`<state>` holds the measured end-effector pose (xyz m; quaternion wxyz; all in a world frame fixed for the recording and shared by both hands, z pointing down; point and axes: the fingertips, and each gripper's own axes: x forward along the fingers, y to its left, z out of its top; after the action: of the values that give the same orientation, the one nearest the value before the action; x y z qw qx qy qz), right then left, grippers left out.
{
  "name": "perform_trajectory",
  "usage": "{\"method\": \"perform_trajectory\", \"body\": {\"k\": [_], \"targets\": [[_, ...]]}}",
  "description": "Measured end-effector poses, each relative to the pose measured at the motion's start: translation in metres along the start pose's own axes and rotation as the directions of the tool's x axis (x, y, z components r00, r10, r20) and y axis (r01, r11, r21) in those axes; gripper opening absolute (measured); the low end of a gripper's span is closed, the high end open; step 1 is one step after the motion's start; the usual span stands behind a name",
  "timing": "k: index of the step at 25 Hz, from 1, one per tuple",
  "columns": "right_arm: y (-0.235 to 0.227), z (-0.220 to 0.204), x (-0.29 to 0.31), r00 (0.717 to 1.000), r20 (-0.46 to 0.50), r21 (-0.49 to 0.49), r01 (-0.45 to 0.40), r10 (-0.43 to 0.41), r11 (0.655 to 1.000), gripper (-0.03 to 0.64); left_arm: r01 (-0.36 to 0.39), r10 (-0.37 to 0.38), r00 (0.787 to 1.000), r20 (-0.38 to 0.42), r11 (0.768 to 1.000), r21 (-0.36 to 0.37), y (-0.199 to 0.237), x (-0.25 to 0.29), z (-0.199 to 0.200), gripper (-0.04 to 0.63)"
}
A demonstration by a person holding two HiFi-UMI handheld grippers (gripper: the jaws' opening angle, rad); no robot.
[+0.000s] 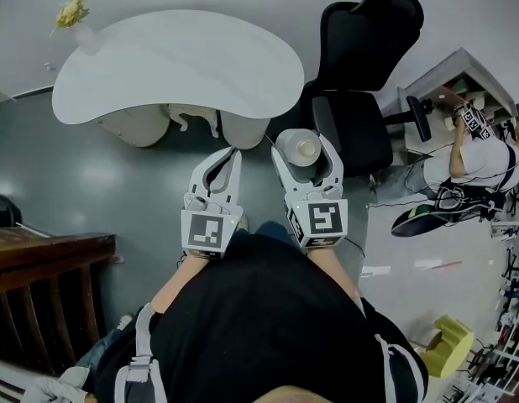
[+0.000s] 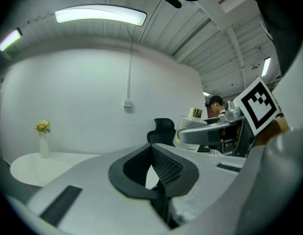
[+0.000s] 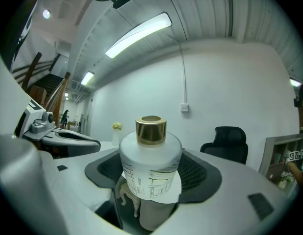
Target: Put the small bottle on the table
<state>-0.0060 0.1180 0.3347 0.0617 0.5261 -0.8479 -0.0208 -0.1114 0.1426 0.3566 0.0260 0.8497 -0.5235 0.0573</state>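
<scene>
The small bottle (image 1: 303, 149), frosted white with a gold cap (image 3: 151, 129) and a paper label, stands upright between the jaws of my right gripper (image 1: 304, 138), which is shut on it. It is held in the air over the floor, just short of the near edge of the white curved table (image 1: 175, 57). My left gripper (image 1: 229, 154) hangs beside it on the left, its jaws shut with nothing between the black pads (image 2: 164, 173). The right gripper view shows the bottle (image 3: 150, 165) filling the gap between the jaws.
A white vase with yellow flowers (image 1: 79, 28) stands at the table's far left end. A black office chair (image 1: 360, 74) stands to the right of the table. A person (image 1: 478, 154) is at shelves far right. A dark wooden railing (image 1: 41, 259) runs along the left.
</scene>
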Motion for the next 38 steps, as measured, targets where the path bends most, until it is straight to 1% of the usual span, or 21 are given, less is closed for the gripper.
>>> {"method": "perform_trajectory", "body": {"k": [7, 13, 18, 23, 31, 38], "targets": [[-0.004, 0.0, 0.023, 1.0, -0.011, -0.007, 0.013, -0.013, 1.0, 0.345, 0.021, -0.022, 1.0, -0.009, 1.0, -0.02, 0.016, 0.019, -0.005, 0.008], [-0.008, 0.003, 0.044, 1.0, -0.003, -0.009, 0.015, -0.015, 1.0, 0.345, 0.029, -0.03, 0.999, -0.012, 0.999, -0.02, 0.03, 0.035, -0.004, 0.008], [-0.023, 0.003, 0.068, 1.0, 0.003, -0.01, 0.013, -0.013, 1.0, 0.345, 0.035, -0.035, 0.999, -0.012, 0.999, -0.017, 0.039, 0.062, -0.002, 0.008], [-0.05, -0.004, 0.102, 1.0, -0.003, -0.009, 0.012, -0.012, 1.0, 0.345, 0.042, -0.042, 0.999, -0.012, 0.999, -0.016, 0.047, 0.107, -0.002, 0.008], [-0.113, -0.017, 0.17, 1.0, -0.019, -0.015, 0.005, -0.005, 1.0, 0.345, 0.05, -0.05, 0.999, -0.001, 0.999, -0.014, 0.057, 0.198, 0.003, 0.008], [-0.165, -0.026, 0.225, 0.999, -0.038, -0.016, -0.023, 0.022, 1.0, 0.345, 0.032, -0.032, 0.999, -0.014, 0.999, -0.02, 0.064, 0.27, 0.009, 0.008]]}}
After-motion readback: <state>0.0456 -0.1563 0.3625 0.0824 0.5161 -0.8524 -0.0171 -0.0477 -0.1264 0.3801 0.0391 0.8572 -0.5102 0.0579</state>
